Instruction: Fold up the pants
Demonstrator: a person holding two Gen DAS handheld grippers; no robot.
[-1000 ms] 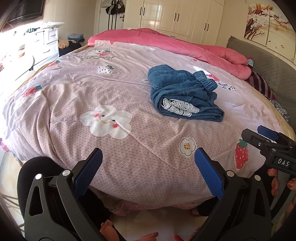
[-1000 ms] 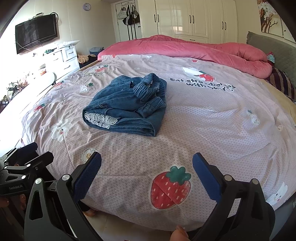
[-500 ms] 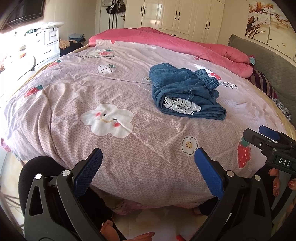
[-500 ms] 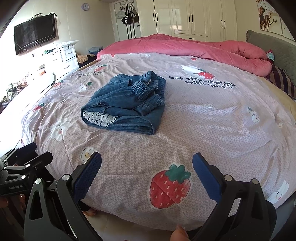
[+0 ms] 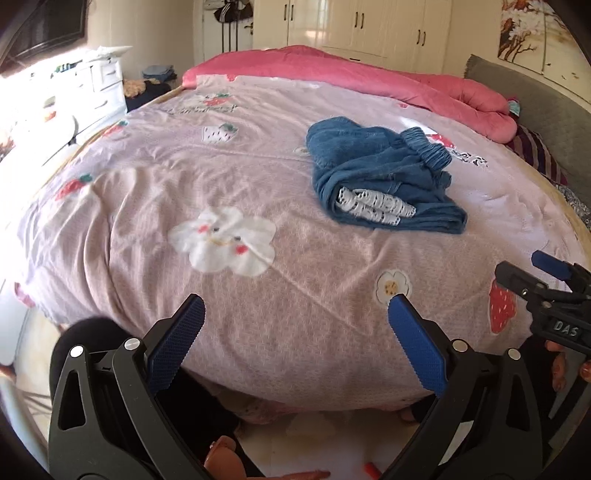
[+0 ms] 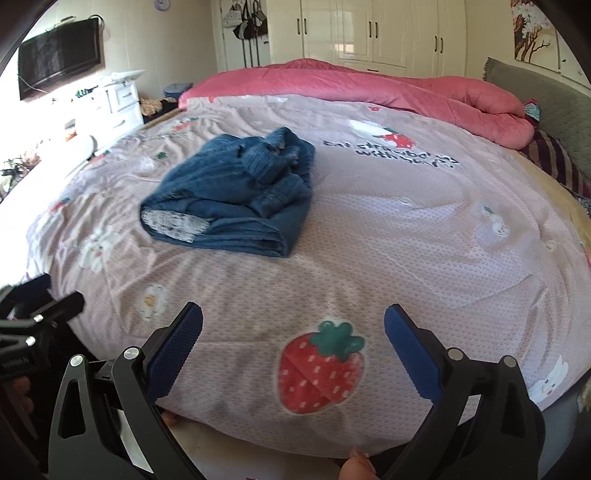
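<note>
**Denim bundle lying on the bed, both grippers held clear of it**

Blue denim pants (image 5: pixel 384 177) are lying folded into a compact bundle on the pink printed bedspread (image 5: pixel 147 192), toward the middle of the bed and well back from its near edge. A white lace trim (image 5: pixel 373 205) is showing at the bundle's near left end, and the elastic waistband (image 5: pixel 428 147) is sitting bunched on top toward the far side. In the right wrist view the same bundle (image 6: pixel 229 199) is lying left of centre, with its folded edge facing me.

I am holding my left gripper (image 5: pixel 295 343) off the near edge of the bed, jaws spread wide, nothing between the blue pads (image 5: pixel 177 343). My right gripper (image 6: pixel 293 350) is likewise gaping and empty, hovering above the near edge over a strawberry print (image 6: pixel 321 369). Neither tool is touching the pants; both are well apart from them.

Each gripper is appearing at the edge of the other's view: the right one (image 5: pixel 546 291) at the right margin, the left one (image 6: pixel 33 332) at the left margin.

A rolled pink quilt (image 6: pixel 369 88) is lying along the far edge of the bed, below white wardrobe doors (image 6: pixel 369 33).
</note>
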